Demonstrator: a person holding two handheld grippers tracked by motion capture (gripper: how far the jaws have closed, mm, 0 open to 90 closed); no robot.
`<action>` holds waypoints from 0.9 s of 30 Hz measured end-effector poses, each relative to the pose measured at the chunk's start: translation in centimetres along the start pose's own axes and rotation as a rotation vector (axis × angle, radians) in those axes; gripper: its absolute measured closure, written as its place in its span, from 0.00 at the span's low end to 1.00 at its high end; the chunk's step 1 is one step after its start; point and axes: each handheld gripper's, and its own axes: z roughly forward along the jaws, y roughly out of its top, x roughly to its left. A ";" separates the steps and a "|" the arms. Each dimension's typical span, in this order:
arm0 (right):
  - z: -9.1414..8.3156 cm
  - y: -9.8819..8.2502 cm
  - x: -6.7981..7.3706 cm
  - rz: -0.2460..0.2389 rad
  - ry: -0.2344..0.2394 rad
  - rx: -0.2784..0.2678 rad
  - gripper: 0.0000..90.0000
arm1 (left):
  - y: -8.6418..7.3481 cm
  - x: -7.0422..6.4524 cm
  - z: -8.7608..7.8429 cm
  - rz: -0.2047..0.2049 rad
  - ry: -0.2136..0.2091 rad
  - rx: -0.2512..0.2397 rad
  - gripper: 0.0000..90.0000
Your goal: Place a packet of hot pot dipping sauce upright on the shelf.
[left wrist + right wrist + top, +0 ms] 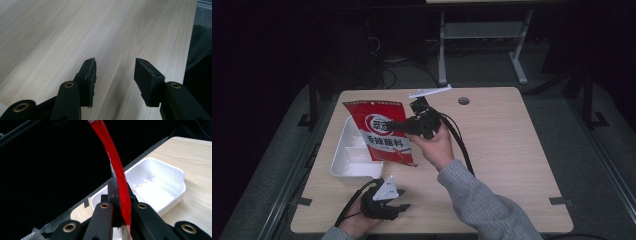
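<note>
Gripping a flat red plastic food packet with white and black print [381, 134], the right tool [398, 127] holds it lifted above the light wood-grain counter [507, 145], its jaws closed on the packet's right edge. High view: the packet hangs tilted over the right side of a white rectangular plastic tray [348, 162] that sits near the counter's left edge; packet and tray look apart. Right gripper view: the red packet [120, 180] is seen edge-on, pinched between the two black jaws and curving upward, with the white tray [160, 185] below and beyond it. Person's right hand [437, 147] in a grey knit sleeve [477, 200] carries this tool. Left tool [401, 207] rests low near the counter's front edge, just in front of the tray, held by the left hand [354, 225]; left gripper view shows its jaws spread apart, nothing between them, bare counter [75, 32] underneath.
</note>
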 end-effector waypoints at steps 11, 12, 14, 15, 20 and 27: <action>3.9 0.6 1.3 -0.010 0.011 -0.006 0.99 | -0.9 -0.1 -0.6 0.017 -0.003 0.012 0.53; 4.2 0.6 1.3 -0.015 0.008 -0.006 0.99 | -1.0 -0.1 -0.7 0.019 -0.004 0.010 0.53; 4.9 0.7 1.5 -0.021 0.009 -0.003 0.99 | -1.2 -0.2 -0.8 0.024 -0.008 0.014 0.53; 5.2 0.7 1.7 -0.034 -0.002 0.000 0.99 | -1.2 -0.2 -0.8 0.022 -0.009 0.014 0.53; 6.6 0.7 2.1 -0.047 -0.011 0.011 0.99 | -1.8 -0.2 -1.1 0.022 -0.008 0.020 0.53; 7.9 0.8 2.1 -0.036 -0.017 0.003 0.99 | -2.3 -0.1 -1.5 0.023 -0.011 0.018 0.52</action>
